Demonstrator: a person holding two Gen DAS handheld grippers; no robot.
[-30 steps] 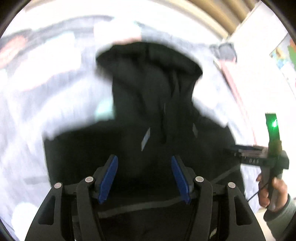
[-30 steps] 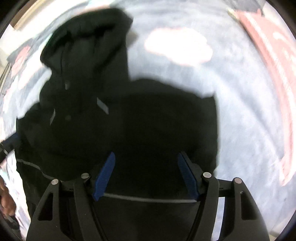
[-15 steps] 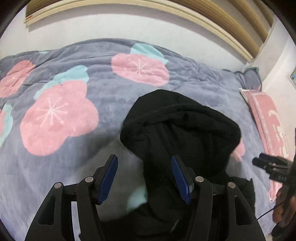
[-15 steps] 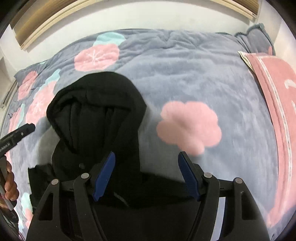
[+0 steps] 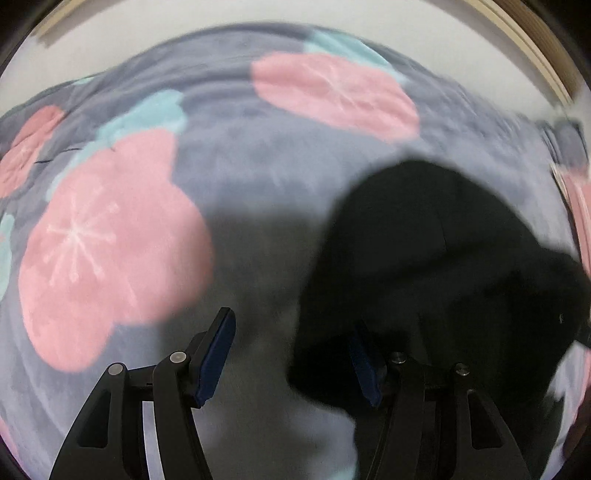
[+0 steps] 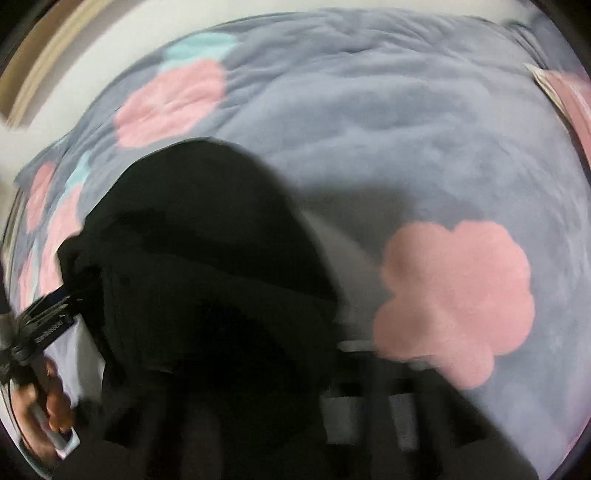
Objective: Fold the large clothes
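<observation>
Since the earlier frames, both of our views had slid sideways off the black hooded garment [image 5: 443, 266]: it filled the space between the left fingers then, and now lay mostly to their right, with only its edge over the right-hand blue pad [image 5: 364, 369]. Our left gripper [image 5: 291, 363] stood at a middling spread with nothing held, bare blanket between its pads. Our right gripper [image 6: 369, 384] was a dark blur low in its own view; its jaws had just been closing and read as fully narrowed, and we could not tell from the smear whether any cloth was caught. From the right wrist the garment [image 6: 207, 280] lay left of the fingers, its hood end pointing away from us, long axis running away from us. We judged the right gripper nearer the fabric. The garment rested on a grey-blue blanket [image 6: 388, 129] with pink and teal flowers, a pink pillow [image 6: 576, 96] at 1 edge, a white wall [image 5: 147, 26] behind.
</observation>
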